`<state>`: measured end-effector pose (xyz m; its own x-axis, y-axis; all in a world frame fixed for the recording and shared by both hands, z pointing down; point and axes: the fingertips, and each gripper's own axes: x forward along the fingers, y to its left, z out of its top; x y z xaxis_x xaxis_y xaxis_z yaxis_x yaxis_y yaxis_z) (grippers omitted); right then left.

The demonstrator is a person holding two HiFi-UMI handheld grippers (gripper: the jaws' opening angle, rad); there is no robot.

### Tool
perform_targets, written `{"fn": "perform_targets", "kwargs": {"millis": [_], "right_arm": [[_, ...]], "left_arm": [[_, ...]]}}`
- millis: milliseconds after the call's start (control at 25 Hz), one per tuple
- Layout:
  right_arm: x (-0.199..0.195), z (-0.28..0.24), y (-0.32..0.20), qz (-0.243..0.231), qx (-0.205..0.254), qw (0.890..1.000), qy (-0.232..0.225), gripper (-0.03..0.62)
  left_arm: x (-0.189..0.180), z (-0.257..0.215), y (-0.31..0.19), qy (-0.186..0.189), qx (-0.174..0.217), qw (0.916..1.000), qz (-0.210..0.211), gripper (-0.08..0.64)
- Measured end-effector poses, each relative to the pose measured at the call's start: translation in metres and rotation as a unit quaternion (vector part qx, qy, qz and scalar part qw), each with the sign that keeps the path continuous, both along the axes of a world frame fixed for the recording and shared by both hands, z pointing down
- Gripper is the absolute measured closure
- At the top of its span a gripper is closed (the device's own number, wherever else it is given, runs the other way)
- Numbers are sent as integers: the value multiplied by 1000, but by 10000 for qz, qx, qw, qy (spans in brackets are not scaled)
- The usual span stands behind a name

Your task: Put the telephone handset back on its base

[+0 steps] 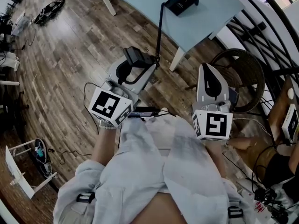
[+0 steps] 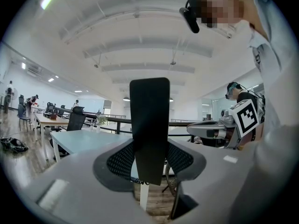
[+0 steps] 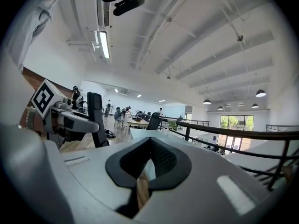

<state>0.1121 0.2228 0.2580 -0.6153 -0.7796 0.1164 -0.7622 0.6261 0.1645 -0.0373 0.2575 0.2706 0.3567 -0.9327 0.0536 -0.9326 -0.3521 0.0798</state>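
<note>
My left gripper (image 1: 134,63) is shut on the black telephone handset (image 1: 134,56), held in the air above the wooden floor. In the left gripper view the handset (image 2: 149,129) stands upright between the jaws. Its black cord (image 1: 160,31) runs up to the black phone base (image 1: 182,1) on the light blue table (image 1: 210,17), well ahead of both grippers. My right gripper (image 1: 208,71) hangs to the right of the left one, shut and empty. From the right gripper view I see the handset (image 3: 96,120) at the left.
A round wicker chair (image 1: 245,71) stands just right of the right gripper, with a black railing (image 1: 261,27) behind it. A white table leg (image 1: 178,59) stands between the grippers and the table. Gear lies on the floor far left (image 1: 49,10). Another person sits at the lower right (image 1: 280,167).
</note>
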Motion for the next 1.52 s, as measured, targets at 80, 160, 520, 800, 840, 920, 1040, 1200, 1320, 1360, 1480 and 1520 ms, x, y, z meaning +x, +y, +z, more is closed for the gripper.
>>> {"fn": "perform_targets", "kwargs": {"millis": [80,160,520,800,840,920,1040,1200,1320,1360,1480,1520], "right_arm": [[3,-2,-3,-53,39,10000,-7,586],[8,-2,-6,-97,55,9999,-20,586],[28,3,-14,-310,82,9995,-61,586],[34,5,-23,-349,120,9992,-120,586],[35,6,-25,-333,124,9993,-145,586],[34,7,-30,-299,135,9993,-193,586],[32,9,-36,-276,126,9995,-101,586],[24,11,-53,-154,143,9997,-140,586],[15,12,-66,-118,123,9998,-41,586],[12,13,-72,-94,119,9999,-26,586],[1,13,-90,-8,99,10000,-3,586],[-3,13,-97,18,88,10000,7,586]], "left_arm": [[3,-1,-2,-2,26,10000,-68,351],[7,-2,-3,30,37,9999,-132,351],[26,-6,-8,16,127,9991,-408,351],[28,-7,-14,13,165,9985,-519,351],[27,-7,-16,19,167,9985,-521,351],[24,-6,-21,14,174,9985,-517,351],[21,-6,-29,8,202,9986,-492,351],[11,-7,-46,7,229,9989,-401,351],[1,-5,-63,18,218,9992,-334,351],[-3,-5,-69,23,213,9993,-308,351],[-15,-4,-90,32,183,9996,-228,351],[-19,-4,-99,37,171,9997,-196,351]]}}
